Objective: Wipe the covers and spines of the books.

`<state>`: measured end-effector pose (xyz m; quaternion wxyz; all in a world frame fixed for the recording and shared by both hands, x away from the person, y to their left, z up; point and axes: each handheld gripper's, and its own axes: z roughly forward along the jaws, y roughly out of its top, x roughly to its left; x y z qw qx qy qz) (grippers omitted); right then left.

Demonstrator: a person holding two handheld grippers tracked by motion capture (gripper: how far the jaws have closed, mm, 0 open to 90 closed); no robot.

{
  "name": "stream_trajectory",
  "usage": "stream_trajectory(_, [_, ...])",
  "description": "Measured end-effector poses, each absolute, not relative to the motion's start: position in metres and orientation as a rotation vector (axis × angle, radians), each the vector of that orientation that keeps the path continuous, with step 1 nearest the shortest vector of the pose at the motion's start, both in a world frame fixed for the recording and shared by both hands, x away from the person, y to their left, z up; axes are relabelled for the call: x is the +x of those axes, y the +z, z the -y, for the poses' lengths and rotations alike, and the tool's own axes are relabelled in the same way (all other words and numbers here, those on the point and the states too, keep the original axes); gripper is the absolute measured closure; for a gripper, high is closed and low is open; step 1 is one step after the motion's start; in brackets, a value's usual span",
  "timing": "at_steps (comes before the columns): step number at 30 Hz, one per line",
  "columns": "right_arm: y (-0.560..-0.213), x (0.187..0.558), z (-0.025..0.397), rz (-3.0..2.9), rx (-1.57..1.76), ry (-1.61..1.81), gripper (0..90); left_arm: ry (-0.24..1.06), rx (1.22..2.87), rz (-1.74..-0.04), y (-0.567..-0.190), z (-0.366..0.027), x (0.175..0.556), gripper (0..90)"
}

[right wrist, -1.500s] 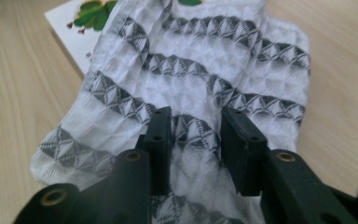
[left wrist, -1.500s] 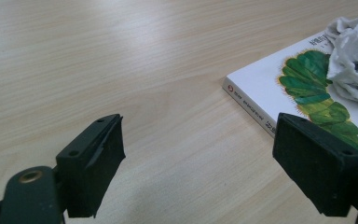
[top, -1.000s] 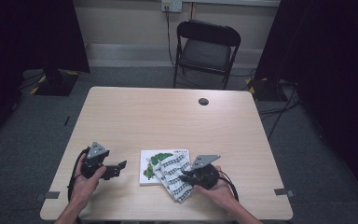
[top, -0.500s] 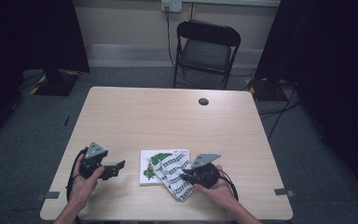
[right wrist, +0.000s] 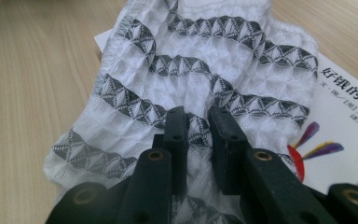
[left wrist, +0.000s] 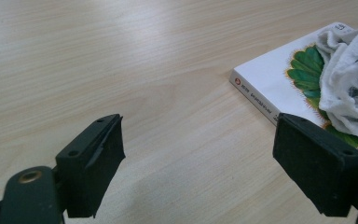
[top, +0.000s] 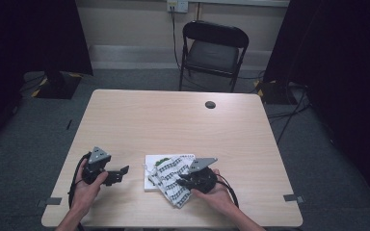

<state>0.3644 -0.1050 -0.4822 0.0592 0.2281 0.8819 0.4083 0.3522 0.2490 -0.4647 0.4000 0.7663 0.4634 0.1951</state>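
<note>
A white waffle-weave cloth (right wrist: 200, 88) with wavy bands of dark grey triangles lies crumpled over a white book (top: 154, 163) printed with green leaves, near the bench's (top: 173, 120) front edge, its lower end spilling off the book onto the wood. The right claw (right wrist: 198, 135) is nearly closed, pinching a fold of the cloth between its jaws. The left claw (left wrist: 196, 158) is wide open and holds nothing, low over bare bench just beside the book's left edge.
</note>
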Motion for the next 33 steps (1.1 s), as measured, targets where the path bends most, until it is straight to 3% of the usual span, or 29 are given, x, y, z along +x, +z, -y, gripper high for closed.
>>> stream_trajectory(10, [-0.481,0.377,0.109,-2.662,0.741,1.223,77.3,0.486,1.932,-1.178,-0.465,-0.253,0.35,16.1])
stream_trajectory(23, [-0.482,0.365,0.102,-2.679,0.7,1.244,78.3,0.513,1.913,-1.19,-0.464,-0.258,0.346,16.0])
stream_trajectory(33, [-0.481,0.39,0.085,-2.701,0.678,1.239,79.6,0.537,1.919,-1.18,-0.462,-0.257,0.344,16.0])
